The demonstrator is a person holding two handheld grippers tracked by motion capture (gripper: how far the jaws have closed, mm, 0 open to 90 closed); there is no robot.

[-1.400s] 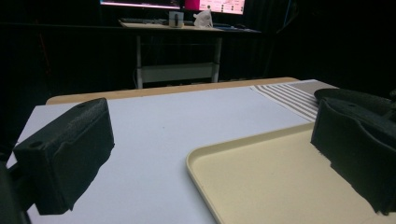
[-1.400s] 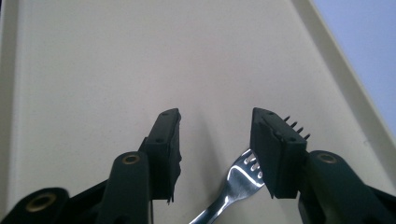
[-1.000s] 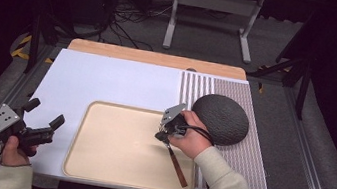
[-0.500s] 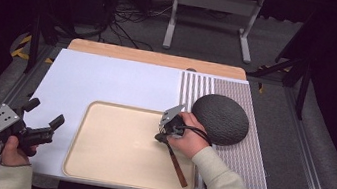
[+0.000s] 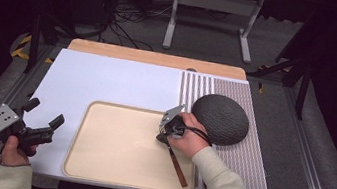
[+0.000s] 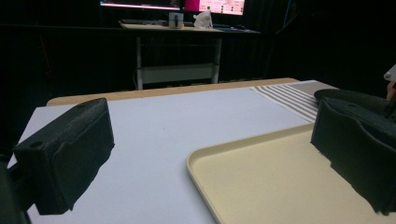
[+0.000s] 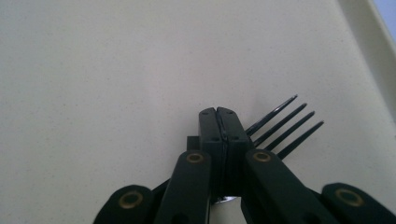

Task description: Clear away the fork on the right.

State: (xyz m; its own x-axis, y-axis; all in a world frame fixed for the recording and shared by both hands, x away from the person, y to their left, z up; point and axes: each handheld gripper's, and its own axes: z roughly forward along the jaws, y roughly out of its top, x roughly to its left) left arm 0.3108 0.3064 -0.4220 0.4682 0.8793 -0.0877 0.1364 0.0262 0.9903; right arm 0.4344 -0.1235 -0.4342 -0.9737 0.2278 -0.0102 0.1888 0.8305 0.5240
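So far the right gripper (image 5: 166,133) has its jaws pressed tight on a black four-tined fork with a brown wooden handle (image 7: 285,126), tines low over the cream plastic tray (image 5: 95,164) near its right edge. Judging by this, the fork is not yet released. Left gripper (image 5: 44,115) hovers wide and empty beside the tray; the dark grey textured dome (image 5: 221,118) sits untouched.
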